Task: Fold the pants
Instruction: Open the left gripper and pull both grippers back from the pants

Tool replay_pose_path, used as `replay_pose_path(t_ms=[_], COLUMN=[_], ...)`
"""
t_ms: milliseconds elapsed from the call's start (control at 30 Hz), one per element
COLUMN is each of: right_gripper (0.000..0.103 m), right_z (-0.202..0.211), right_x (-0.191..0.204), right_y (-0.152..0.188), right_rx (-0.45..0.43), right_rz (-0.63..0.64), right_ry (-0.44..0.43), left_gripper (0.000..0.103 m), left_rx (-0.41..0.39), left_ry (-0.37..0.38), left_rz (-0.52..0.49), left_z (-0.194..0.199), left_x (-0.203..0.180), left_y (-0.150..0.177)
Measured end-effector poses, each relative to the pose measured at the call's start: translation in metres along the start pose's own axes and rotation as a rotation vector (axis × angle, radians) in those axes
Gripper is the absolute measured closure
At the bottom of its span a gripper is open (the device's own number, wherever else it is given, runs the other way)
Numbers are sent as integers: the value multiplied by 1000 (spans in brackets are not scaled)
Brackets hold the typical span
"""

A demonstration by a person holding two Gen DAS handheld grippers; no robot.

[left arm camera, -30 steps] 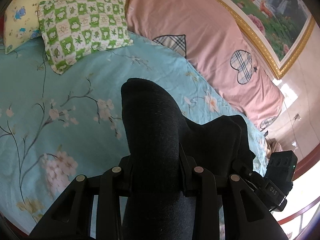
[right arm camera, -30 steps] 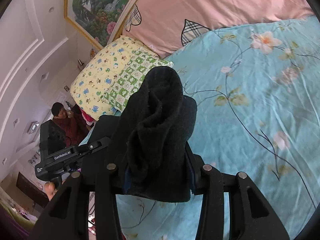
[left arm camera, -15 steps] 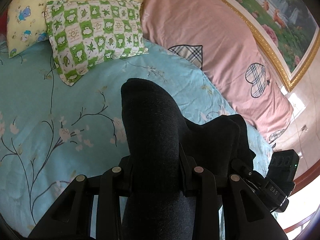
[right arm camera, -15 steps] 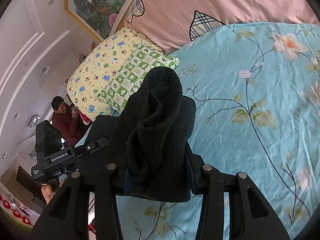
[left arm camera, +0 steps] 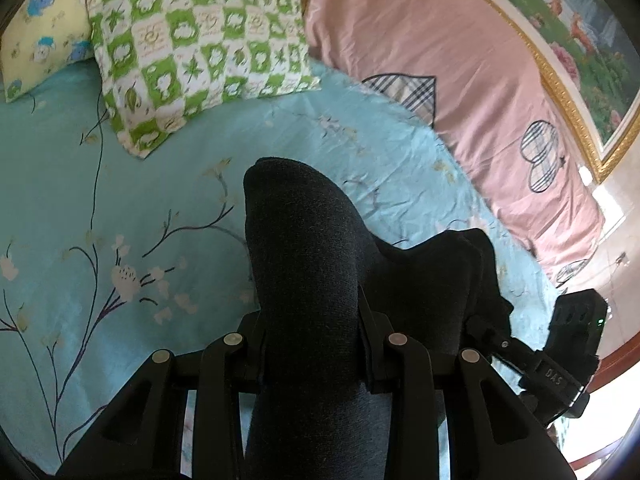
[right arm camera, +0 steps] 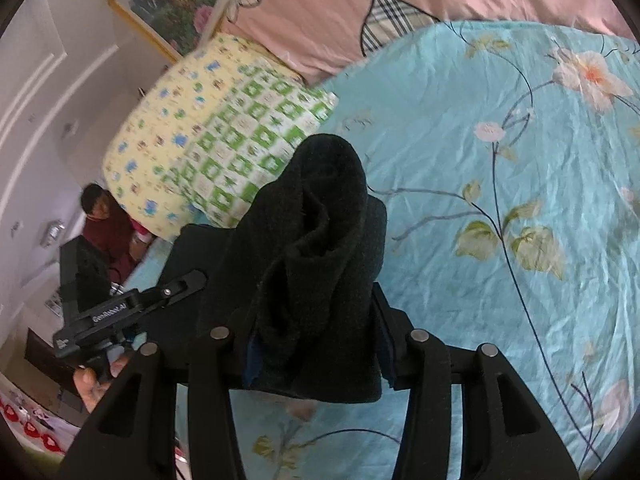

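Note:
Dark charcoal pants bulge up between the fingers of my left gripper, which is shut on the fabric above the bed. The cloth stretches right to the other gripper. In the right wrist view my right gripper is shut on a bunched fold of the same pants, held above the bed. The left gripper shows at its left, with pants cloth spanning between. The fingertips are hidden by fabric.
The bed has a turquoise floral sheet. A green checked pillow, a yellow pillow and a pink quilt lie at the head. A person in red sits beyond the bed.
Both grippers, still holding the pants, have moved toward the pillows at the head of the bed. The pillows look larger and nearer in both views.

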State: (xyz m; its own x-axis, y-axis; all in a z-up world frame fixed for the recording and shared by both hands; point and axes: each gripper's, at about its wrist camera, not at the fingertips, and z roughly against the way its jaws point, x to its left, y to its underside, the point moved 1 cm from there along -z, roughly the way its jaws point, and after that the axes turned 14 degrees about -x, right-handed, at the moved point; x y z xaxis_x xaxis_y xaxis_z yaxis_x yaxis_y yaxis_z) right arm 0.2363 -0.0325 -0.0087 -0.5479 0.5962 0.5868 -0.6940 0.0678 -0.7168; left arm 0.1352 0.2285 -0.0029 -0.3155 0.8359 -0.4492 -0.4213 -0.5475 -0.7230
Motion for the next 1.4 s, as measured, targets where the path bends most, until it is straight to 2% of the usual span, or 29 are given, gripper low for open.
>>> replay_pose_path(t_ms=[133,267,400,567,733,1067,1233,1400], right_gripper=[48,47,39,37,26,19,17,16], right_z=[-2,-2,-2,1,12,34,43,51], right_x=[-8,-16,-25,-22,-11,22,31,37], right_y=[1,0,2,1,-3,1,7,13], right_rx=[-1,0,-1,-8,-43,-69,-67,-65], right_rz=[10,19,7,7,17,147,196,239], right_ry=[27,51,65,62,38,26,21,16], left_gripper=[64,53,47,44,38,31,31,26], left_rx=[-3,0,2,-13,-33,-48,-58,-62], left_ry=[-6,-25,-39,-55,-62,-73,-94,-124], left_rz=[-21,-36,-24,-40,-60,-79,-140,-181], left_z=[-3,-7,-9,0,14,44,58,67], left_x=[3,5,10,12,9,6,-4,-8], left_y=[5,10,13,12,14,25,33,41])
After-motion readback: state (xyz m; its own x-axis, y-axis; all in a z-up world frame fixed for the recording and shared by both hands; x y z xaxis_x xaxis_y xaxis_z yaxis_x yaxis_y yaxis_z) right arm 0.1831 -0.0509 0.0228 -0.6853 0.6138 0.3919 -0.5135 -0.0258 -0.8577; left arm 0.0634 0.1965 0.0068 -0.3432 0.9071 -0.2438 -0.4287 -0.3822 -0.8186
